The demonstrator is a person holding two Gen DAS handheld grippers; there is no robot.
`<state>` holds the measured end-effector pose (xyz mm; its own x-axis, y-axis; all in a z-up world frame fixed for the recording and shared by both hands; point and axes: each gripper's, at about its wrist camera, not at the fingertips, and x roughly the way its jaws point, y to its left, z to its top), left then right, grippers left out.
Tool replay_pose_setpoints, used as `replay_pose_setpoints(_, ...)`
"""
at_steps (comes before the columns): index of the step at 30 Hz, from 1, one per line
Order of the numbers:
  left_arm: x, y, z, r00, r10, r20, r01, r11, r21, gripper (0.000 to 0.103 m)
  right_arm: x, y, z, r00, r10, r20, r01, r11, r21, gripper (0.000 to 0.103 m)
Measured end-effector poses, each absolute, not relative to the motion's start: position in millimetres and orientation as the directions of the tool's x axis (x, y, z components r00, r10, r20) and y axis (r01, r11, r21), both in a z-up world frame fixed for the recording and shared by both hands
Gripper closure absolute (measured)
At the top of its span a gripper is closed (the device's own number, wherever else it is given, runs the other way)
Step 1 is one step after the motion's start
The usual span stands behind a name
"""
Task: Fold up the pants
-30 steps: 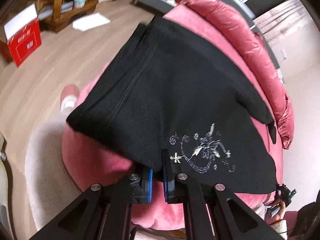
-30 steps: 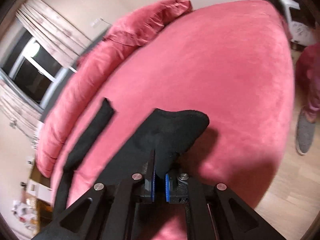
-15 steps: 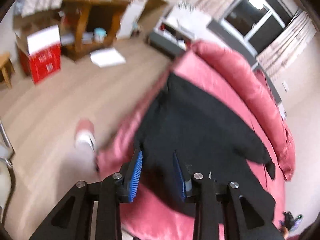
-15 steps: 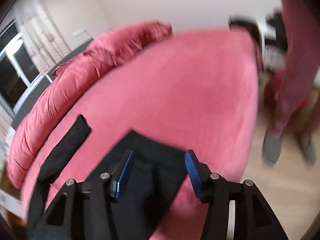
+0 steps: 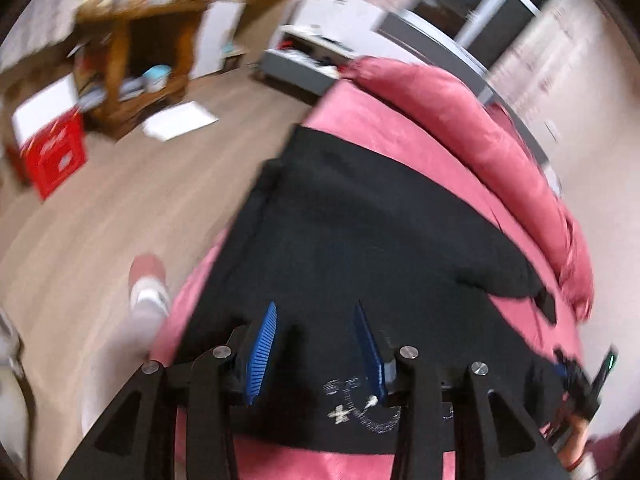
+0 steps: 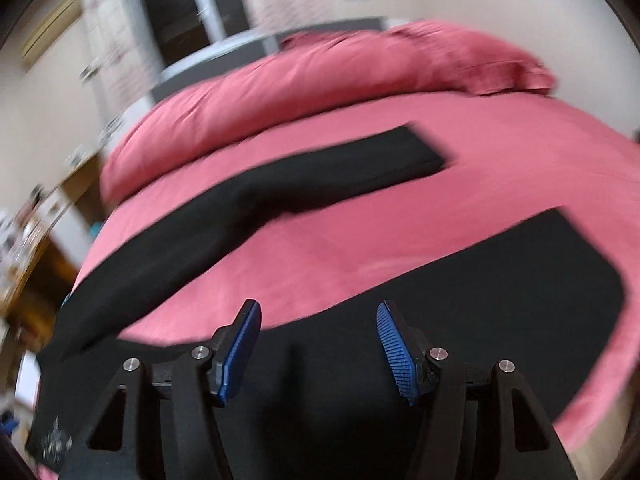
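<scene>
Left claw (image 5: pixel 316 344) opening above pants (image 5: pixel 380 232), right claw (image 6: pixel 320 344) opening, 2 legs splayed

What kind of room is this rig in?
Most likely a bedroom at home: black pants spread on a pink bed, a bunched pink duvet along its far edge, a cluttered wooden shelf unit nearby.

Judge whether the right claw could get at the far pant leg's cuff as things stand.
Probably yes: the right claw, jaws opening and empty, faces the cuff, which lies flat on the pink bed, with nothing between them.
</scene>
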<state>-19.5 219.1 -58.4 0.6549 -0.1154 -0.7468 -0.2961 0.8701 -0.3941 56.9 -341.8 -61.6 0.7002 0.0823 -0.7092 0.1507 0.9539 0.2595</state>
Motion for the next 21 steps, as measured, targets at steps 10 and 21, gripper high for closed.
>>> replay_pose_setpoints(10,31,197,-58,0.662,-0.196,-0.723,-0.215,0.874,-0.435,0.059,100,-207,-76,0.623,0.323,-0.713,-0.262,0.944,0.199,0.042)
replay_pose_setpoints(21,108,253,-74,0.622,-0.177,-0.763,-0.357,0.803,-0.478,0.039,126,-194,-109,0.626,0.256,-0.736,-0.236,0.962,0.134,0.044)
